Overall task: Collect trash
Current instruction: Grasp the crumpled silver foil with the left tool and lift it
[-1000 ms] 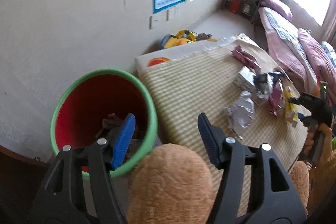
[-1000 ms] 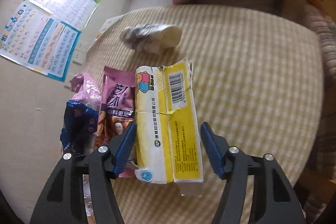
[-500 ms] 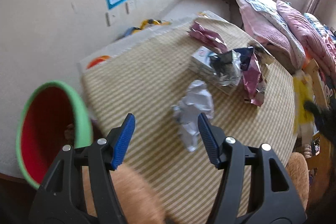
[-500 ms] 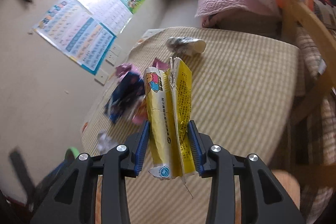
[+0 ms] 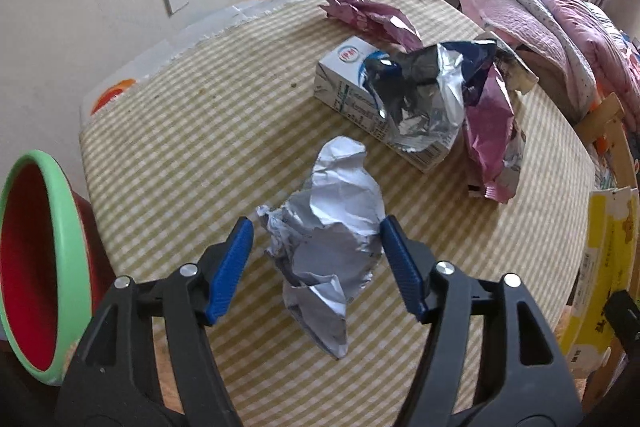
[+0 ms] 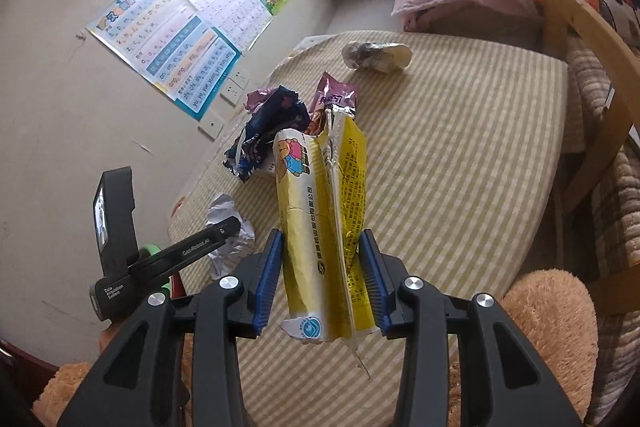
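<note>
**Gripping a yellow carton, straddling crumpled foil**

Clamping a flattened yellow cardboard carton (image 6: 324, 227) upright between the narrow jaws of the right gripper (image 6: 322, 279), above the green-striped tabletop (image 6: 460, 163). Opening wider around a crumpled silver foil wrapper (image 5: 328, 239) with the left gripper (image 5: 318, 263), blue pads apart from it. Sitting far left: a green-rimmed red plastic bin (image 5: 36, 263).

Both wrist views look steeply down, close over the striped table (image 5: 208, 131), sharing its crumpled foil (image 5: 332, 227).
</note>
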`<control>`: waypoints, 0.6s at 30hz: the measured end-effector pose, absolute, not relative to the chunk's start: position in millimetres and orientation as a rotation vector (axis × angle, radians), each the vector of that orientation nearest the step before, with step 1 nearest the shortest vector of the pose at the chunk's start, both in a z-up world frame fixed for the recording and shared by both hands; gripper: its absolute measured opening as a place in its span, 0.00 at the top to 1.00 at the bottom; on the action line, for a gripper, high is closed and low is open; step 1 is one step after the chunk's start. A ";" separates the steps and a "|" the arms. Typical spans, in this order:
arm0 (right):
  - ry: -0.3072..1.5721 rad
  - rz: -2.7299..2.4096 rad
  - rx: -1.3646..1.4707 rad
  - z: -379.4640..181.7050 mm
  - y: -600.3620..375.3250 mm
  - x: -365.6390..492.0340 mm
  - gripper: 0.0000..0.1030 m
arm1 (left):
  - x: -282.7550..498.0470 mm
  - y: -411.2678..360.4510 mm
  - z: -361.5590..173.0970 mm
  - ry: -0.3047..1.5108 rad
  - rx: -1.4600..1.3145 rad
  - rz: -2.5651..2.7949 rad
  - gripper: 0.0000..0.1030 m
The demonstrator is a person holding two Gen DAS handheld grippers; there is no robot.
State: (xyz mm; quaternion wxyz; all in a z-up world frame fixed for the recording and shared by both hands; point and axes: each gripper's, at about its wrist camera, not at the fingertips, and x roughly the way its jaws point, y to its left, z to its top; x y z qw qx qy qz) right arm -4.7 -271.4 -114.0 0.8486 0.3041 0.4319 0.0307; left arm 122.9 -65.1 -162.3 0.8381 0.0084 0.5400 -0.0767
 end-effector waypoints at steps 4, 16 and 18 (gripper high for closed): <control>0.909 0.061 0.643 -114.2 -272.1 -6.6 0.63 | 117.6 -71.2 -166.4 1.159 0.014 -0.176 0.36; 0.892 0.066 0.635 -107.2 -268.4 -8.9 0.63 | 98.7 -62.6 -151.5 1.104 0.026 -0.150 0.55; 0.884 0.067 0.632 -103.3 -267.4 -9.4 0.63 | 89.9 -58.6 -130.8 1.046 0.032 -0.151 0.55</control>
